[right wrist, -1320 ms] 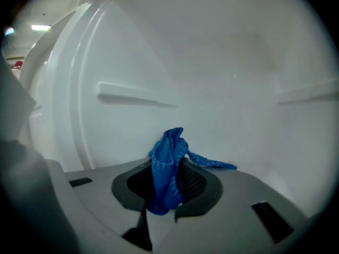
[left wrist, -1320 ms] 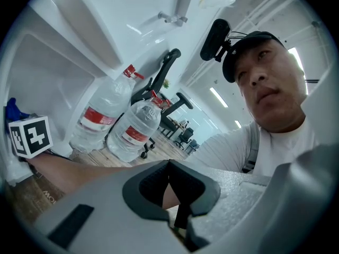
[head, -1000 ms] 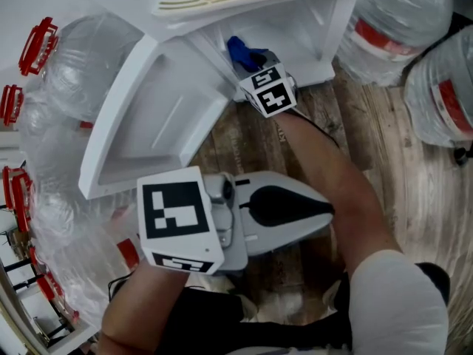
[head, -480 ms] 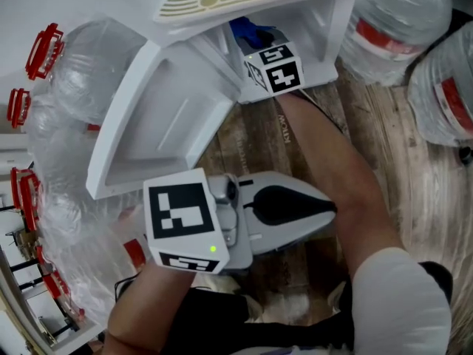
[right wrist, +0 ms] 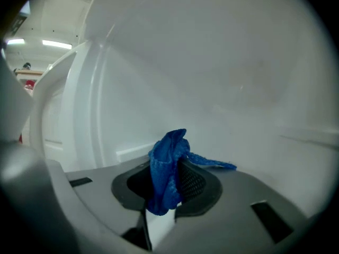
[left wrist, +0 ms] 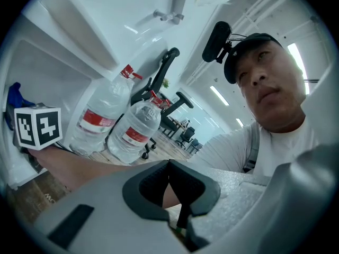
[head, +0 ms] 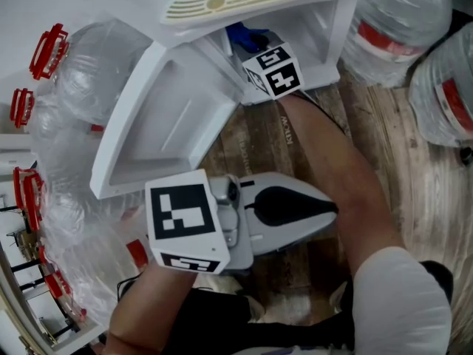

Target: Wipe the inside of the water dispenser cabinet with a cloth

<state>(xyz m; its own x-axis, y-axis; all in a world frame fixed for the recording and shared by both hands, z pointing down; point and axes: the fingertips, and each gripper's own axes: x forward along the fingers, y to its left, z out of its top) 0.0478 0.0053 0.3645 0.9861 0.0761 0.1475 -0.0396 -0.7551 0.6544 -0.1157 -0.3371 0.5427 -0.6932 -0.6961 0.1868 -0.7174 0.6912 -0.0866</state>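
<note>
- Jaws of your right claw (right wrist: 167,187) are clamped on the blue cloth (right wrist: 168,160), which is bunched up between the pads with a loose tail poking forward.
- That cloth is inside the water dispenser cabinet (head: 326,25), facing a plain white inner wall. Whether it actually touches the wall is not clear.
- Wiping looks to be under way, not finished. No dirt or wet streaks show, so you cannot judge how much of the inside is done.
- The cabinet door (head: 166,124) stands swung open to your left.
- Your right forearm reaches up from the lower right, straight into the opening.
- Your left claw (head: 327,209) is closed on nothing. It is held low by your body, pointing right beneath the right arm and taking no part.
- Large water bottles (head: 399,21) crowd the wooden floor (head: 414,168) around the cabinet.
</note>
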